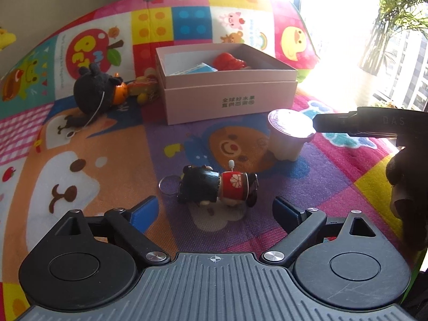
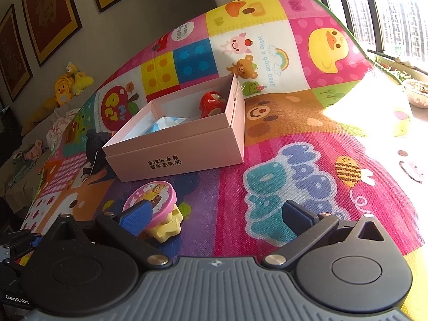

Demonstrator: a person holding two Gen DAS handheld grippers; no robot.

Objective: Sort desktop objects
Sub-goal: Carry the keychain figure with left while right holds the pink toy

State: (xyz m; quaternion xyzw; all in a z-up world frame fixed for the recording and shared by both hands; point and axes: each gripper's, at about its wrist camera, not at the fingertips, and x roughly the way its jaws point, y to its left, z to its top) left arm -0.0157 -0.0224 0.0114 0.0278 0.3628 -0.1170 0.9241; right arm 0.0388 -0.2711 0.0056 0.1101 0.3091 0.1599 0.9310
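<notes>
A pink open box (image 1: 230,99) stands mid-mat and holds a red toy (image 1: 228,61) and a blue packet (image 1: 196,69); it also shows in the right wrist view (image 2: 182,147). A doll keychain (image 1: 218,186) in black and red lies just ahead of my open left gripper (image 1: 215,210), between its fingers' line. A pudding cup (image 1: 290,136) with a pink lid stands to the right; my right gripper's finger (image 1: 347,124) reaches its rim. In the right wrist view the cup (image 2: 157,208) sits by the left pad; my right gripper (image 2: 216,214) is open.
A black plush toy (image 1: 93,93) and a small orange-yellow toy (image 1: 141,88) lie left of the box on the colourful play mat (image 1: 80,160). A potted plant (image 1: 396,21) and bright window are at the right. Yellow plush toys (image 2: 69,83) sit by the wall.
</notes>
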